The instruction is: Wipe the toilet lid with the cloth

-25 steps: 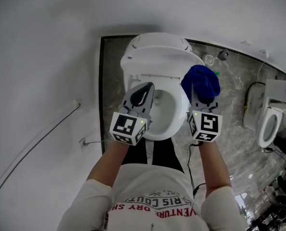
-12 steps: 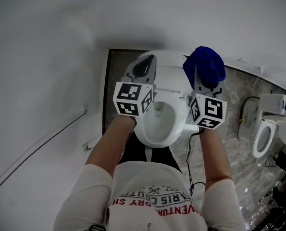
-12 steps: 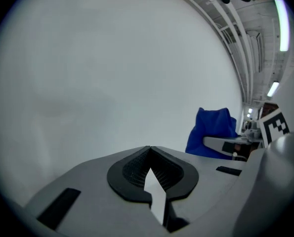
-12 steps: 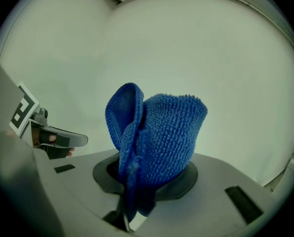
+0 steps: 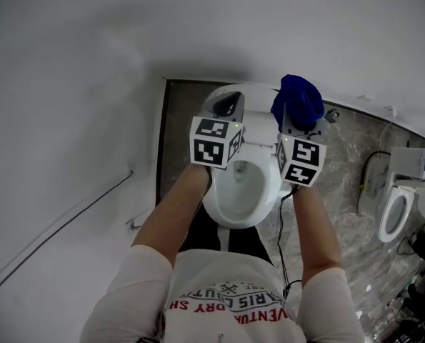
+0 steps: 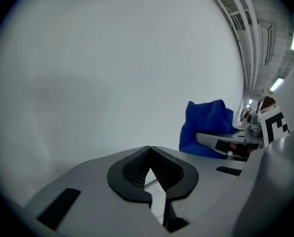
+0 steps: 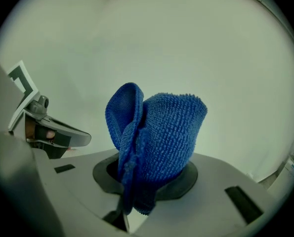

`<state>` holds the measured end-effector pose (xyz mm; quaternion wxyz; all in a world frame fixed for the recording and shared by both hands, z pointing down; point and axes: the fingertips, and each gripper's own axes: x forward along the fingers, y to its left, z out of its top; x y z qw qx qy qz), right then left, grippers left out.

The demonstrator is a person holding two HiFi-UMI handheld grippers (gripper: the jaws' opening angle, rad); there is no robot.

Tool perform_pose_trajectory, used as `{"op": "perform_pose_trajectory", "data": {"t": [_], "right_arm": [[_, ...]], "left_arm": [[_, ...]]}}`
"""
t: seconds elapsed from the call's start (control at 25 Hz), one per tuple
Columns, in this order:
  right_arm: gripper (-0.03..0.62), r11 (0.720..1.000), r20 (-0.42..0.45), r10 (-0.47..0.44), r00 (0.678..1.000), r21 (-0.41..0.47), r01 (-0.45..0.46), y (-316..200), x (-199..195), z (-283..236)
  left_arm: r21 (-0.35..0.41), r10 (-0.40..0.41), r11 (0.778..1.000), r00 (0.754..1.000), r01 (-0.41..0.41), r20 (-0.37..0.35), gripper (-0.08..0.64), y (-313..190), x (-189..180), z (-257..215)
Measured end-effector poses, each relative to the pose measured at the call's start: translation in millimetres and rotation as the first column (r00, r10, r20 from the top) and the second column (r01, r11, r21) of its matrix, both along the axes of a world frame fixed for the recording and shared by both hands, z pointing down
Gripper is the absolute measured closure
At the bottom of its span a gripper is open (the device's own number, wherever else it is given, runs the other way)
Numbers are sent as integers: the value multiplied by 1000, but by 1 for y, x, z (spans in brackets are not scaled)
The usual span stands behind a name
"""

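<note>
Above the open toilet bowl (image 5: 223,207) the person held both grippers up toward the white wall (image 5: 91,63). The blue microfibre cloth (image 7: 159,132) stood bunched in the right gripper (image 5: 296,122). Its jaws were clenched on the cloth's lower folds, so the loose upper part rose past the tips like a soft crest. The left gripper (image 6: 149,151) hung just beside it, a little apart, its jaws pressed together at the tips with nothing between them. To my eye the cloth would handle as a light, limp thing: nothing to break, no stiffness of its own, and a looped pile that ought to drag rather than slide on smooth plastic. It would fold and flatten under any push. The low pinch looked the sensible place to hold it, since that left a thick pad out in front to do the wiping. A shallow bite might let it pull free on a long stroke, though. What I took for the toilet lid (image 5: 258,100) was the white panel at the back of the bowl, between the two grippers and largely covered by them. The cloth was at its right edge, seemingly raised off it. I could not tell whether any fold touched it, and from the right gripper's own view only blank wall showed behind the cloth.
</note>
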<state>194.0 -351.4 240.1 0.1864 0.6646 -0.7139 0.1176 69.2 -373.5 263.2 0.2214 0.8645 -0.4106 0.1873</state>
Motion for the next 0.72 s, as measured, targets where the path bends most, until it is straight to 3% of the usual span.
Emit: {"op": "perform_pose_trajectory", "data": {"t": [0.16, 0.28, 0.48, 0.72], "right_arm": [[499, 1000, -20, -28, 999, -16, 27, 7, -3, 7], [499, 1000, -2, -29, 1000, 6, 29, 15, -6, 4], [499, 999, 13, -38, 999, 32, 37, 33, -5, 1], [499, 996, 7, -49, 999, 78, 48, 64, -13, -2]], "left_arm": [[42, 25, 999, 997, -28, 70, 554, 8, -1, 6], [2, -18, 1000, 1000, 18, 15, 554, 14, -7, 7], [-36, -9, 999, 1000, 9, 5, 554, 31, -10, 5], [-18, -92, 996, 995, 92, -28, 554, 62, -32, 4]]}}
